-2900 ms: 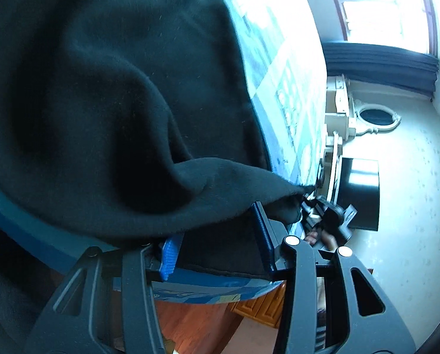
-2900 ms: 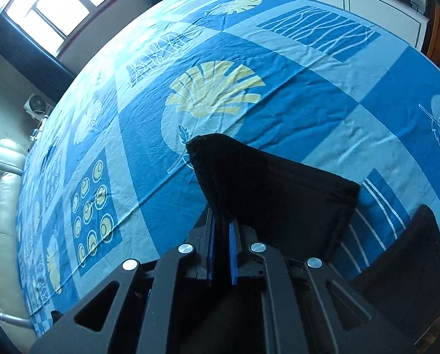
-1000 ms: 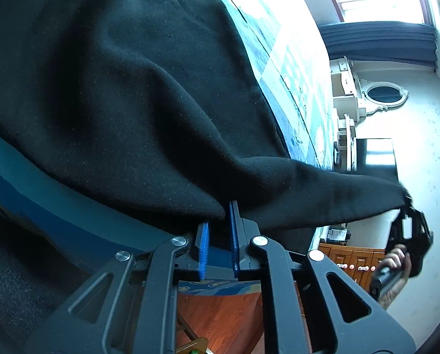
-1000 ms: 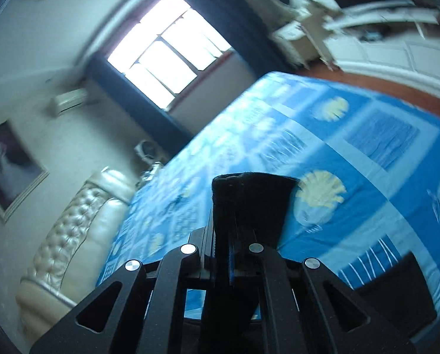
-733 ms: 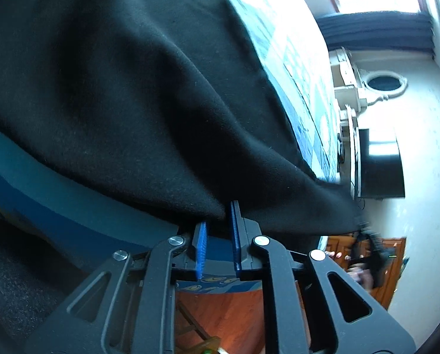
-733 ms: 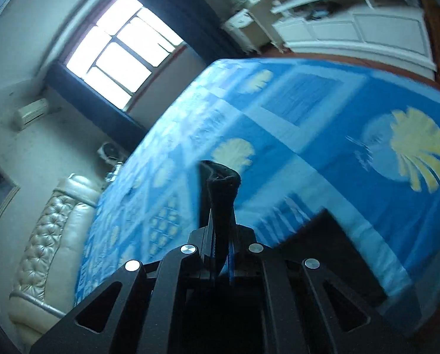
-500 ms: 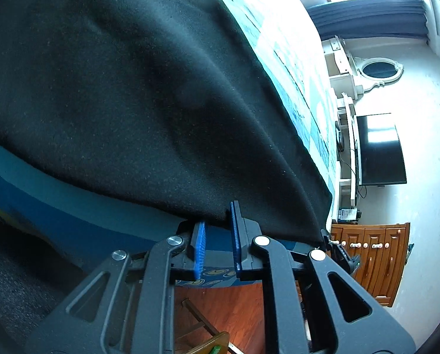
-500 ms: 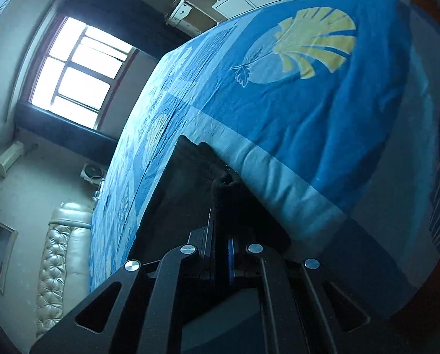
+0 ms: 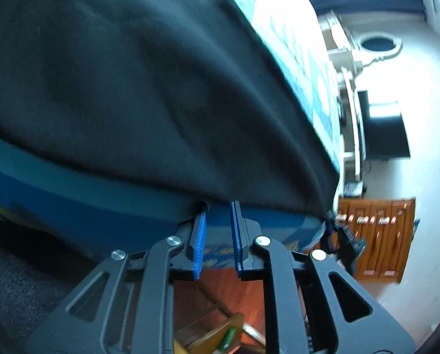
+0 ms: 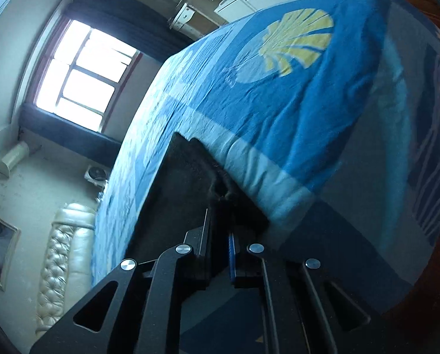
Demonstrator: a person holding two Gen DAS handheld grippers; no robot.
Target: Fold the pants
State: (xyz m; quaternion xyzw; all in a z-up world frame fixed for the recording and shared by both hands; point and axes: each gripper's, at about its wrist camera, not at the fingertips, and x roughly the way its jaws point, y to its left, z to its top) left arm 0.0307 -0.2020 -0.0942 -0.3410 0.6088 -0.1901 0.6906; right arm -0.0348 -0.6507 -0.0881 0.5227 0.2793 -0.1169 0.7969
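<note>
The black pants (image 9: 137, 88) lie spread over the blue patterned bed sheet (image 9: 107, 206) and fill most of the left wrist view. My left gripper (image 9: 218, 206) is at the bed's edge, its blue pads a narrow slit apart, with the pants' hem nipped at the very tips. In the right wrist view the pants (image 10: 181, 183) run away from me as a dark strip on the sheet (image 10: 293, 94). My right gripper (image 10: 218, 230) has a bunched end of them between its pads, and its jaws are opening. That gripper also shows at the pants' far corner (image 9: 327, 215).
The bed takes up most of both views. A cream padded headboard (image 10: 60, 253) and a window (image 10: 84, 73) lie beyond it. A wooden cabinet (image 9: 376, 236), a dark screen (image 9: 385, 135), white furniture (image 9: 350, 67), wood floor and a wooden frame (image 9: 217, 330) lie past the bed's edge.
My right gripper came down from high above the bed to its edge, bringing the pants' end along. The cloth, first lifted and draped, now lies flat. My left gripper stayed put and rolled slightly.
</note>
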